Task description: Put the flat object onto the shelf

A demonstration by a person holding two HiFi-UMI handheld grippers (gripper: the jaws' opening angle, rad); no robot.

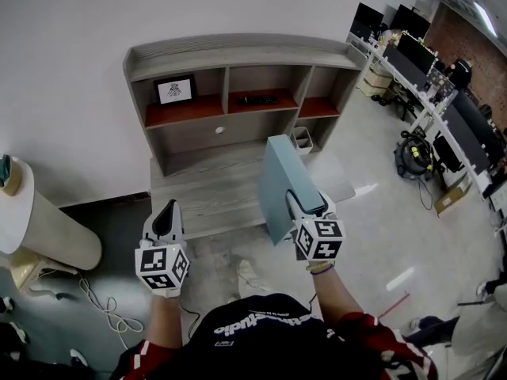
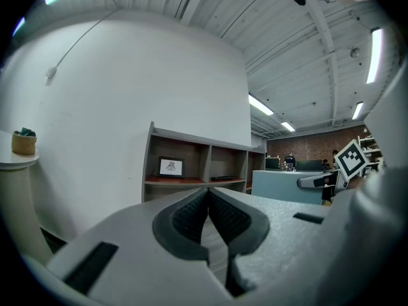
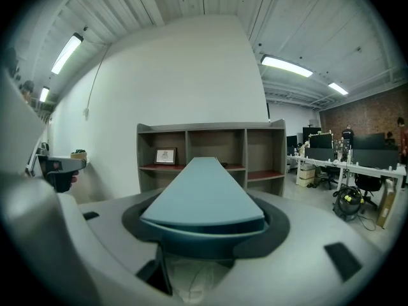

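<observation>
The grey shelf unit [image 1: 238, 52] is standing against the wall, its open compartments facing the person. In front of it, the flat teal panel [image 1: 279, 182] is pointing lengthwise toward the shelf, probably for sliding in. The right gripper [image 1: 306, 203] is clamping its near end, while the left gripper [image 1: 166, 212] is hanging alongside, jaws pressed together on nothing.

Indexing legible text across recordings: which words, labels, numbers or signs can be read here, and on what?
Nothing reads clearly.
White print on black shirt: upside down, blurred, unreadable.
Small black-framed picture on the grey wooden shelf unit: a drawing, no legible words.
Marker cube of left tool, marker cube of right tool: square patterns, no letters.
</observation>
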